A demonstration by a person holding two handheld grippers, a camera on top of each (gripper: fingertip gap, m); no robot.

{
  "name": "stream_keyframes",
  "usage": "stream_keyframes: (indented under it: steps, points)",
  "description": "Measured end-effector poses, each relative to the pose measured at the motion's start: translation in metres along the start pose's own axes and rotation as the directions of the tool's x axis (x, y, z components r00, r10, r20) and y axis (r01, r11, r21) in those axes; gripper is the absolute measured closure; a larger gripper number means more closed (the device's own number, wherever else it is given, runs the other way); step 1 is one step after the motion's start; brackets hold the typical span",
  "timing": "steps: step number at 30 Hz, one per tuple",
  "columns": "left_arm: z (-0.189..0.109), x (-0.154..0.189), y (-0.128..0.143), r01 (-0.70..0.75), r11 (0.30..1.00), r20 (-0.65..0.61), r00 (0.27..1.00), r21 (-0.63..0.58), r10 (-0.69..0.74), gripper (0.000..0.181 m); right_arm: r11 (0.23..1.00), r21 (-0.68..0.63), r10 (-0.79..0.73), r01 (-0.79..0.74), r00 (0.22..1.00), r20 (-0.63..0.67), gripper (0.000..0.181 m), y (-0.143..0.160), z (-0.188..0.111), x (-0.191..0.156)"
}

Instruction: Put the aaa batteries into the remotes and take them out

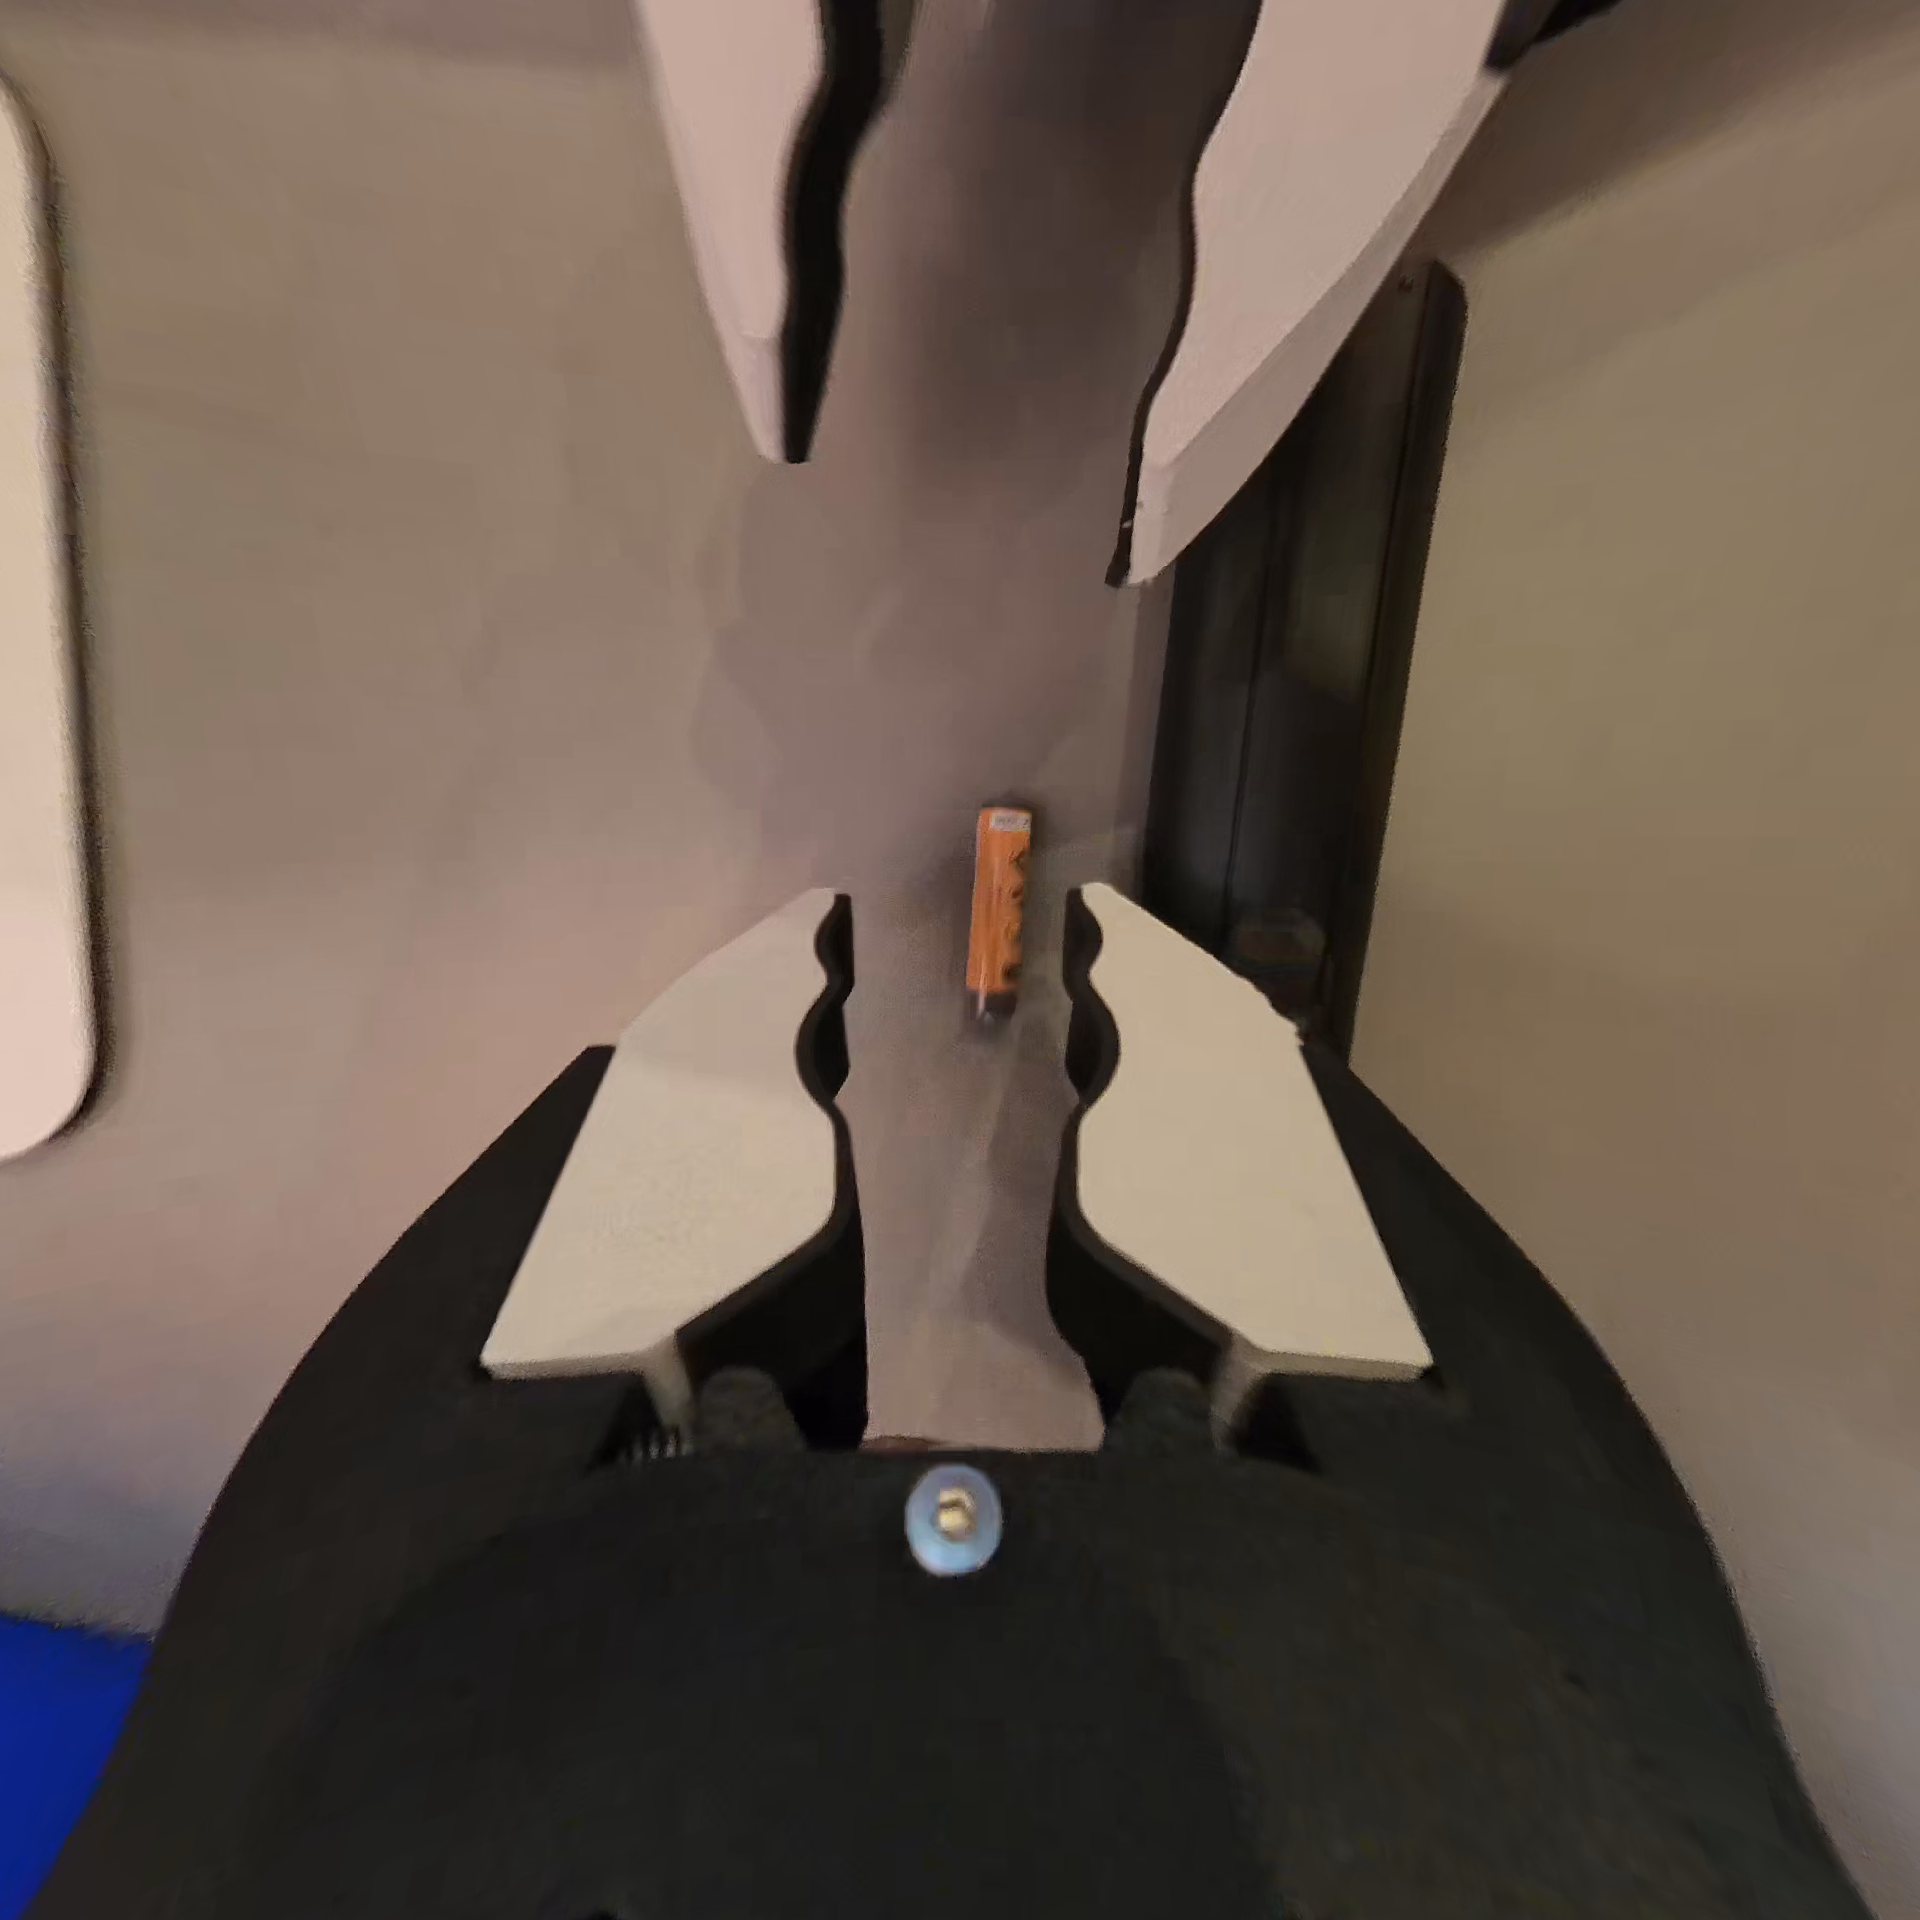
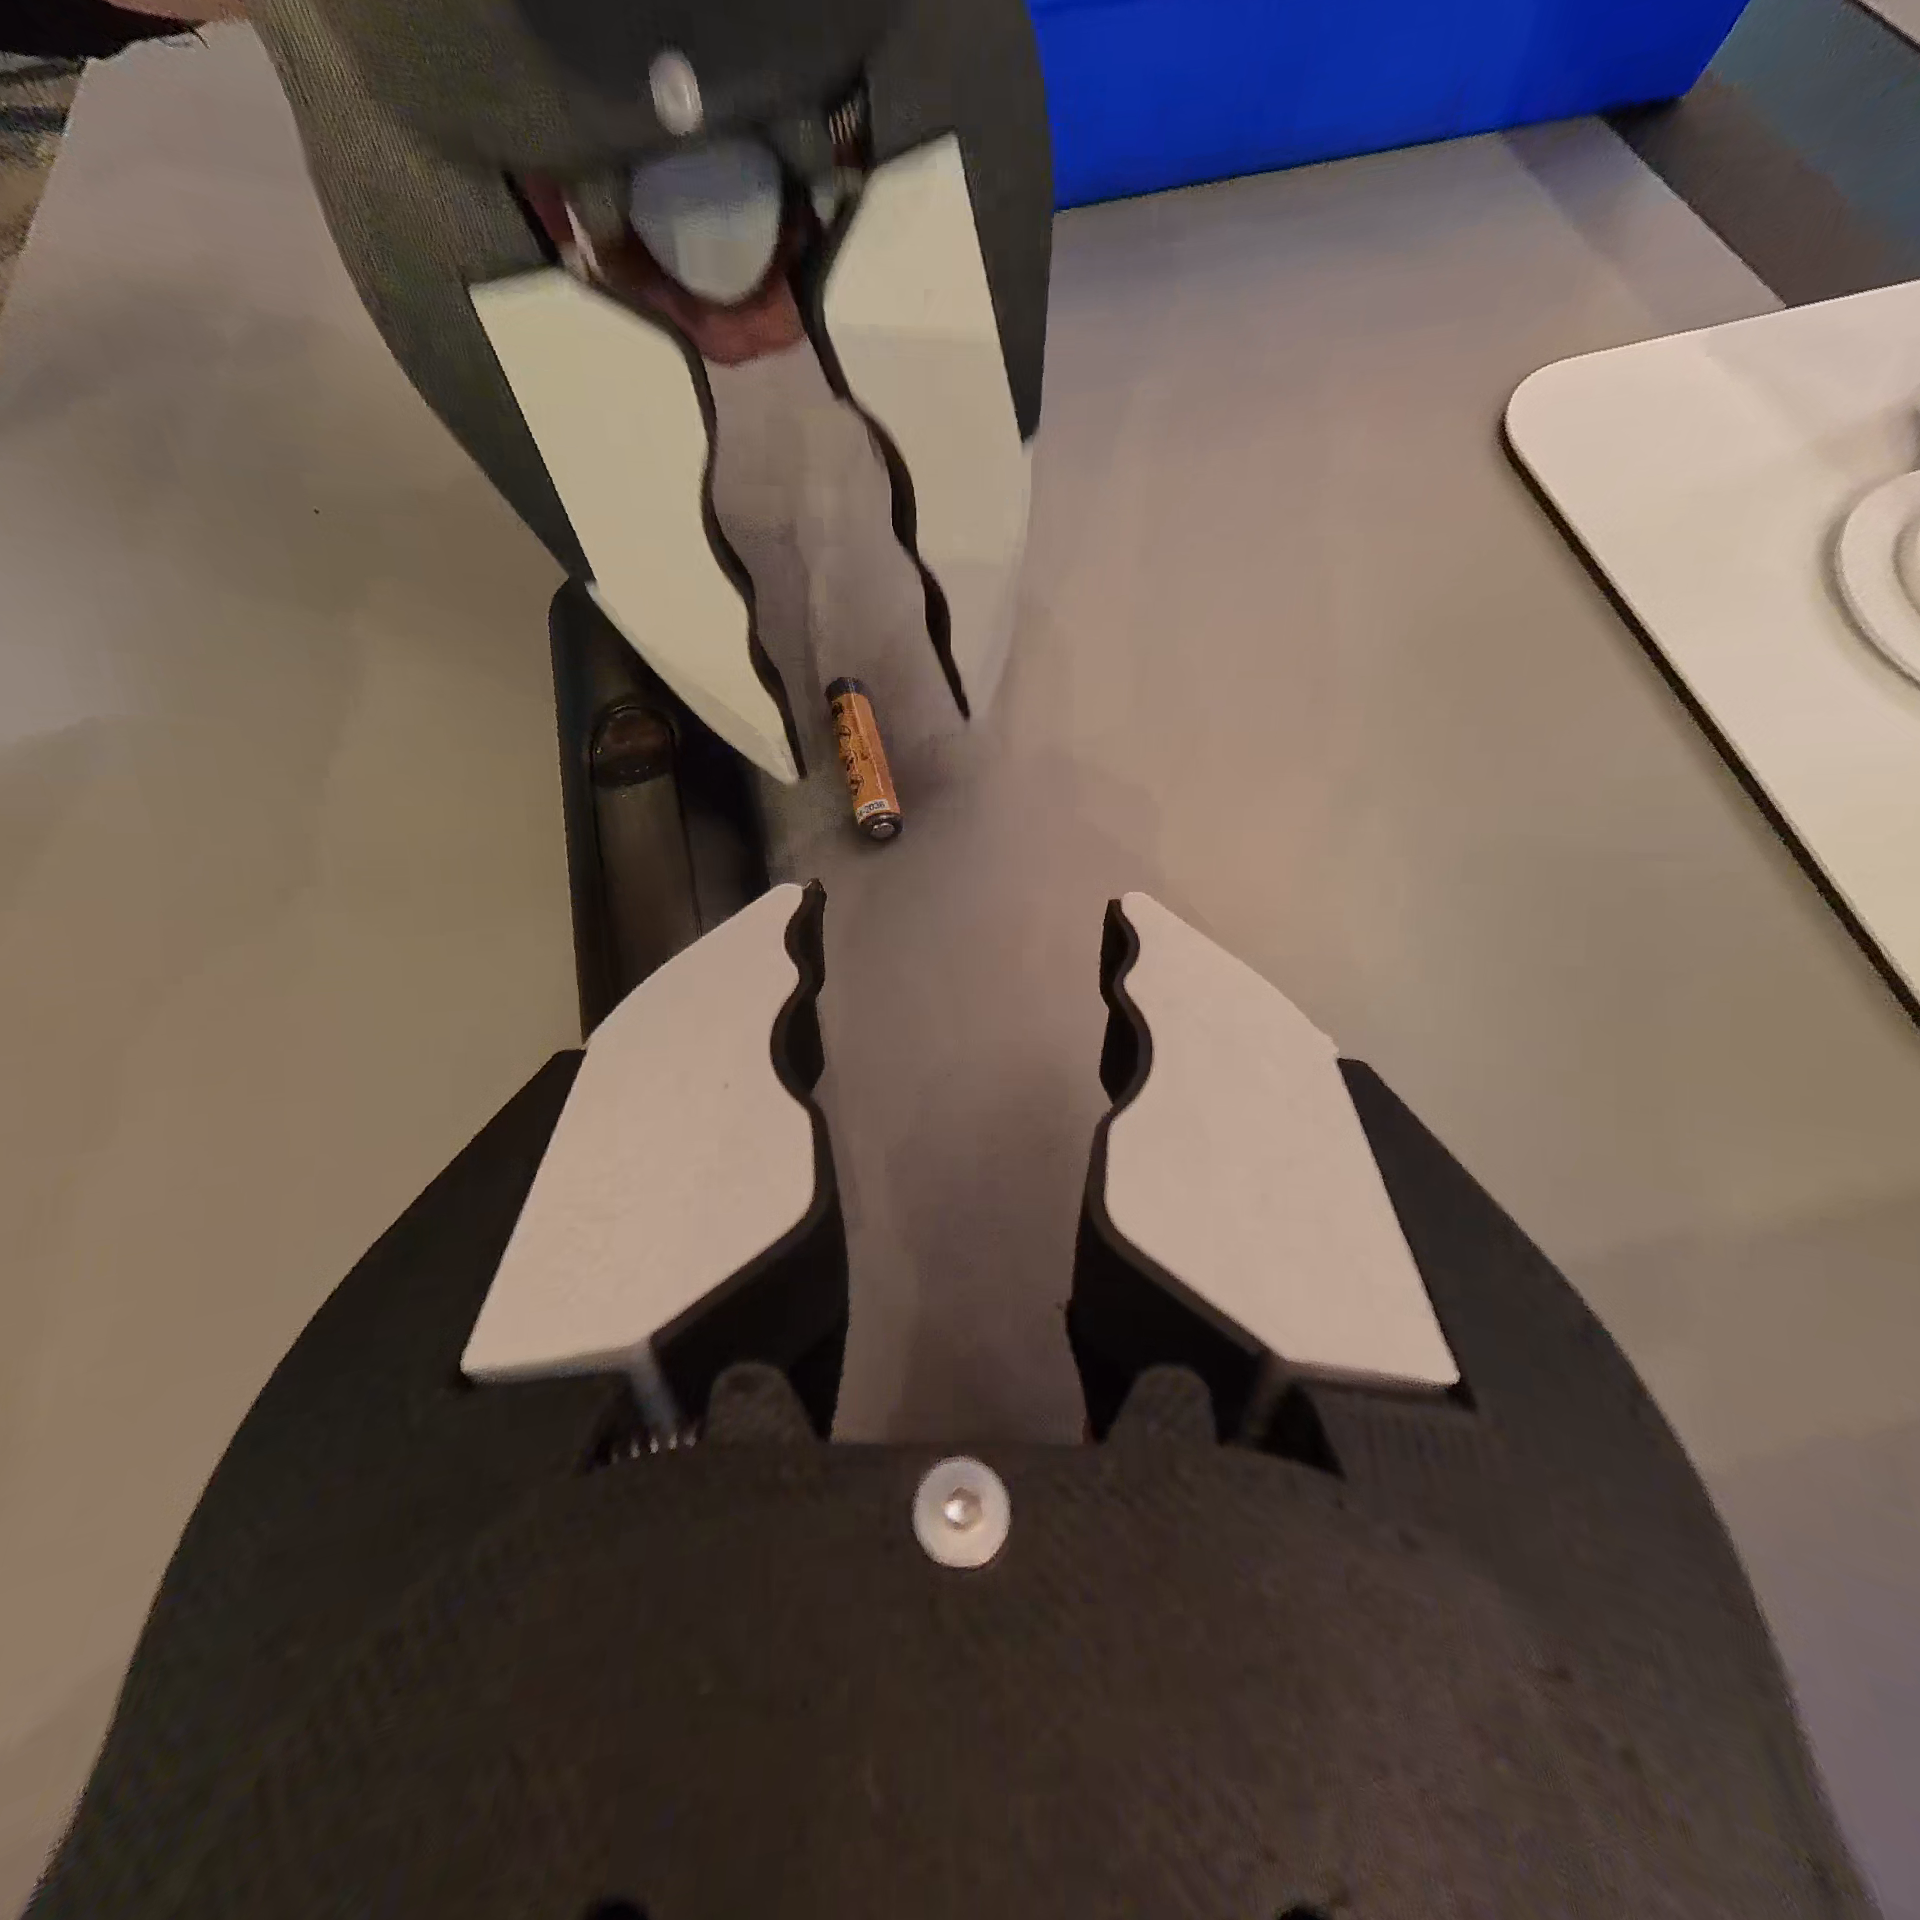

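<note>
An orange and black AAA battery (image 1: 1000, 914) lies on the grey table, also seen in the right wrist view (image 2: 864, 764). My left gripper (image 1: 961, 902) is open and empty, with its fingertips on either side of the battery, just above it. It also shows in the right wrist view (image 2: 875, 738). My right gripper (image 2: 964, 902) is open and empty, facing the left one from the other side of the battery, a short way off; it shows in the left wrist view (image 1: 956, 509). A long black remote (image 1: 1299, 675) lies beside the battery (image 2: 623, 831), with a hollow along its length.
A white tray (image 2: 1714, 520) with rounded corners lies on the table to the right of my right gripper and shows in the left wrist view (image 1: 42, 623). A blue box (image 2: 1351, 83) stands behind my left gripper (image 1: 62, 1662). One gripper's finger ends stand about 6 centimeters off the other's.
</note>
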State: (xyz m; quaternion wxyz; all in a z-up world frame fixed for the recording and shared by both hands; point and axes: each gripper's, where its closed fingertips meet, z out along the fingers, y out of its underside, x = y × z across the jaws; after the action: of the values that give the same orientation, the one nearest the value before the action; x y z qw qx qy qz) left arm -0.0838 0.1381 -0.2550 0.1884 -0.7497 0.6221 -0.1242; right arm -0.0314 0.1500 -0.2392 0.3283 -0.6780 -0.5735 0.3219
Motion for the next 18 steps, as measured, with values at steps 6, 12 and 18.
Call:
stream_keyframes:
  steps: [6,12,18]
  points:
    - [-0.135,-0.073,0.039,0.043,0.996,0.332,0.941,0.082,-0.068,0.147,1.000,0.006,0.012,-0.012,1.000,0.007,0.131,0.002,0.002,0.001]
    - [-0.178,-0.200,0.148,0.168,0.980,0.453,0.885,-0.105,-0.103,0.141,1.000,-0.008,0.017,-0.017,1.000,0.019,0.131,0.006,0.007,0.001]
    - [-0.115,-0.259,0.227,0.243,0.896,0.404,0.911,-0.373,-0.079,0.139,1.000,-0.019,0.012,-0.012,1.000,0.011,0.131,0.009,0.007,0.003]
